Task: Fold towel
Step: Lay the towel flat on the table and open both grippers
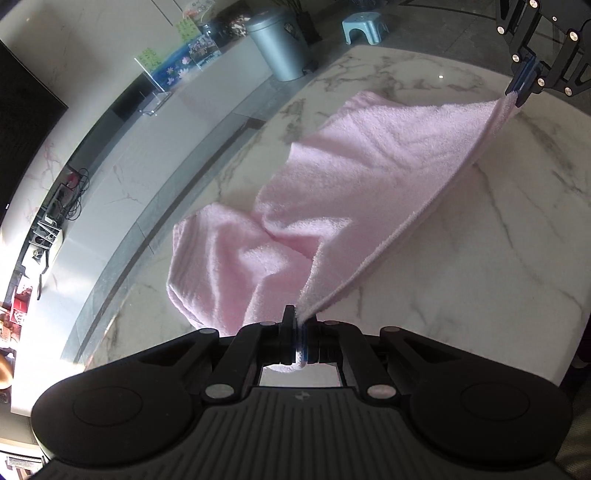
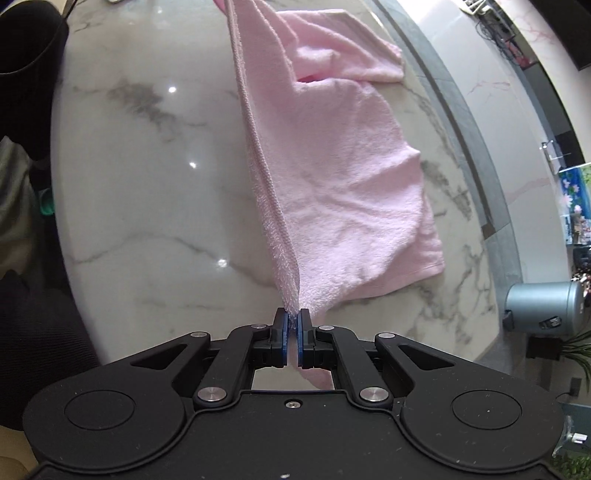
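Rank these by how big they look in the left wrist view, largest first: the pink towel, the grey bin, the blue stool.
1. Pink towel
2. Grey bin
3. Blue stool
The towel lies much nearer the camera, so its lead is partly nearness.

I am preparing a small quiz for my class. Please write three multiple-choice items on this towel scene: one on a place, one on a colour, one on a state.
1. Where does the towel's far part rest?
A. on the marble table
B. on the blue stool
C. in the bin

2. What colour is the towel?
A. green
B. pink
C. white

3. How do the grippers hold it?
A. both open
B. one clamped
C. both clamped on corners

Key: 1 A, the towel drapes onto the marble table. 2 B, plainly pink. 3 C, the left gripper and right gripper each pinch a corner.
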Motion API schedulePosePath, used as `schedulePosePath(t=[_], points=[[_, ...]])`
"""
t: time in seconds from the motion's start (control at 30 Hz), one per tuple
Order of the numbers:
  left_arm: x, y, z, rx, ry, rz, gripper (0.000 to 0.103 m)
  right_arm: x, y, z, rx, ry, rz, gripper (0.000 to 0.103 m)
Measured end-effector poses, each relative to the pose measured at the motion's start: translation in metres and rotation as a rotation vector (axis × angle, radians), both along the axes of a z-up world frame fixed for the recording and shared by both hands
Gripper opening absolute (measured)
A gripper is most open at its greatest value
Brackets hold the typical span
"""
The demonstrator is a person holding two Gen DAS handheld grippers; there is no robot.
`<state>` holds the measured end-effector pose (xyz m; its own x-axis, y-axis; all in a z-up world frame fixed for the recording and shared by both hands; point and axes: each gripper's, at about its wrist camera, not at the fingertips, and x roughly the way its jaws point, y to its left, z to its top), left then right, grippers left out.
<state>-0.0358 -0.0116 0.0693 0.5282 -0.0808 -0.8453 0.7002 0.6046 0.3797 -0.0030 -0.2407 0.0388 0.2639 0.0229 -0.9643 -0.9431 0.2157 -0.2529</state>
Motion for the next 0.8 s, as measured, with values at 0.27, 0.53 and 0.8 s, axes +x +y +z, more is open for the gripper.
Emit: schedulePosePath(t=[0.27,0.53,0.8], points=[[-0.044,-0.025,-0.03,-0.035,0.073,-0.054,0.002,-0.03,-0.025,-0.03,-0.069,0.107,-0.028,0.003],[-0.073,-0.053,-0.069,-0.06,0.147,-0.105,0.002,-0.038,-0.066,-0.051,-0.114,0.164,-0.14,0.003],[-0.064,-0.052,-0.084,-0.075,0.193,-0.1,0.004,-0.034,-0.073,-0.063,-0.037,0.194,-0.227,0.005]])
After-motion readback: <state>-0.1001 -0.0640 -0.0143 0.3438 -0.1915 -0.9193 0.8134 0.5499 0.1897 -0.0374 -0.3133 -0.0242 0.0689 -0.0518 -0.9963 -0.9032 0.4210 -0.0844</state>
